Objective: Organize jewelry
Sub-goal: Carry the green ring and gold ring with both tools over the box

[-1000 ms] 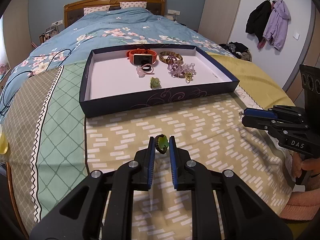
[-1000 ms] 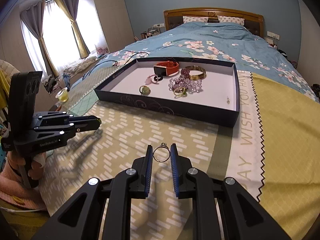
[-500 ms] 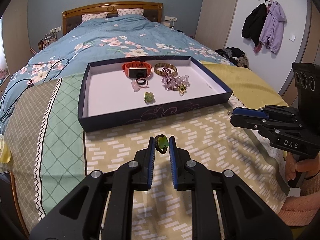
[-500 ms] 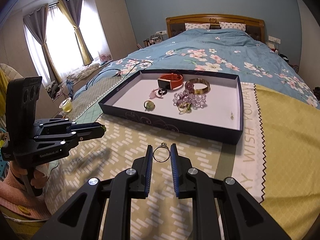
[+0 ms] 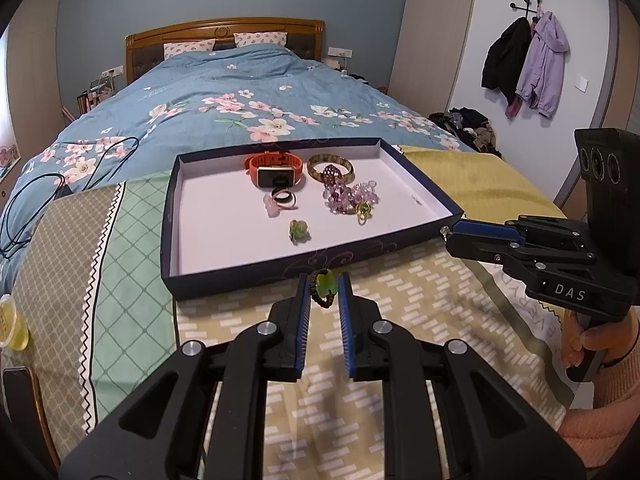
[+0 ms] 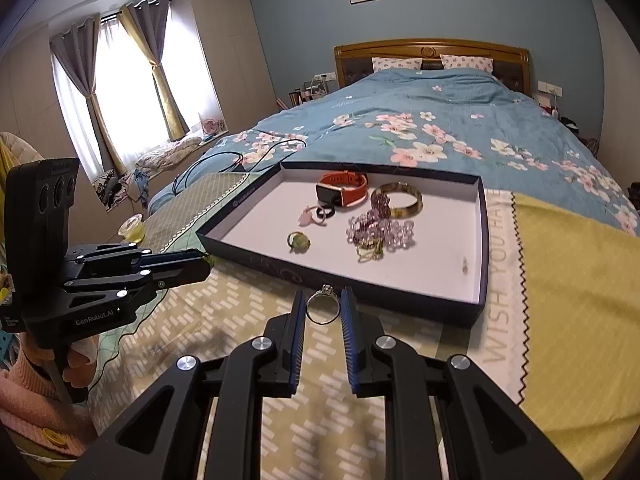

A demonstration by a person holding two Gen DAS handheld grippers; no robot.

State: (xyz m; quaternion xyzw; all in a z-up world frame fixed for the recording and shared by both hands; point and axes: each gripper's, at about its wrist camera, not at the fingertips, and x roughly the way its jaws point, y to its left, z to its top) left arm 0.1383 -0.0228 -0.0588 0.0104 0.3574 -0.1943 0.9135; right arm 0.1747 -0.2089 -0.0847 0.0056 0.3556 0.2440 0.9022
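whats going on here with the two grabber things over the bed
A person is sorting jewelry on a bed with a handheld gripper in each hand. The left gripper is shut on a dark braided ring with a green stone; the right gripper is shut on a thin silver ring with a small stone. Both hang just short of the shallow dark blue box tray, which already holds an orange watch, bangle and beads.
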